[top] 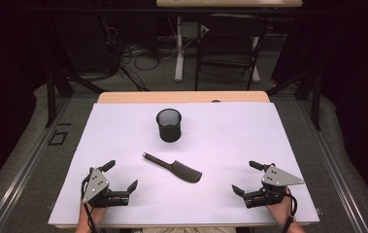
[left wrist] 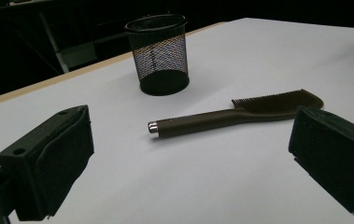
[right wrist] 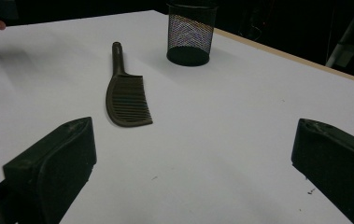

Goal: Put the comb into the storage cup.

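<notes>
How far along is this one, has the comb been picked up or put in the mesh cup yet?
Nothing looks done yet. The comb lies flat on the white table, apart from the upright mesh cup. Nothing is in hand: the left hand-held gripper and right hand-held gripper are open, either side of it. Picking it up is all still ahead.

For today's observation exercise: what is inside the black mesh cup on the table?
Nothing shows inside the black mesh cup: through the mesh, both gripper views show only its dark solid base. The very bottom is too dark to rule out something small. The comb lies outside it, on the table.
</notes>
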Tool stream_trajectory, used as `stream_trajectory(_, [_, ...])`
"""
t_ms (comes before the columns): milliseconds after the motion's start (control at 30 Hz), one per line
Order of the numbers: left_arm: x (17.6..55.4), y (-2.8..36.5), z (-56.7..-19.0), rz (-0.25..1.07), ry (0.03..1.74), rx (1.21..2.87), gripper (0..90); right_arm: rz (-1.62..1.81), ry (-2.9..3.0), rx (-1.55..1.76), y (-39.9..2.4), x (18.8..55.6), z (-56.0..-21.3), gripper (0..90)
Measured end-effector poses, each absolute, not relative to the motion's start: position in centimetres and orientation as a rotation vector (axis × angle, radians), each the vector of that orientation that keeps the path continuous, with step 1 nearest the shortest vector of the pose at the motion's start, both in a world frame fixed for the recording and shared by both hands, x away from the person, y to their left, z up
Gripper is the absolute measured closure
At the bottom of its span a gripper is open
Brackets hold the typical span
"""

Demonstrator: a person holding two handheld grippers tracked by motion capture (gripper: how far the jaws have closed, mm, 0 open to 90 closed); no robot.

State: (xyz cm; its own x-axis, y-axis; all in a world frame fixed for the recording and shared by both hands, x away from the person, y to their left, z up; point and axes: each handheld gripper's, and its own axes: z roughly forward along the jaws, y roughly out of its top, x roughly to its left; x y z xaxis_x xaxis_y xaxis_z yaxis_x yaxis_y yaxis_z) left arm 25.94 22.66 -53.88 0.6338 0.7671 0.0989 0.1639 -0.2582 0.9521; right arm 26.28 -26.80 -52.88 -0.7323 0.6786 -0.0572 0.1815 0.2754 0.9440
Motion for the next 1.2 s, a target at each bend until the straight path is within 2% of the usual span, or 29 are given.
stream_trajectory(433, [26.8, 22.2, -53.5, 0.712, 0.732, 1.799, 0.2, 1.443, 2.127, 0.771, -26.7, 26.8, -53.1, 0.0])
stream_trajectory(1200, [29.0, 21.5, -52.9, 0.671, 0.788, 1.842, 0.2, 1.429, 2.15, 0.764, -26.3, 27.2, -53.2, 0.0])
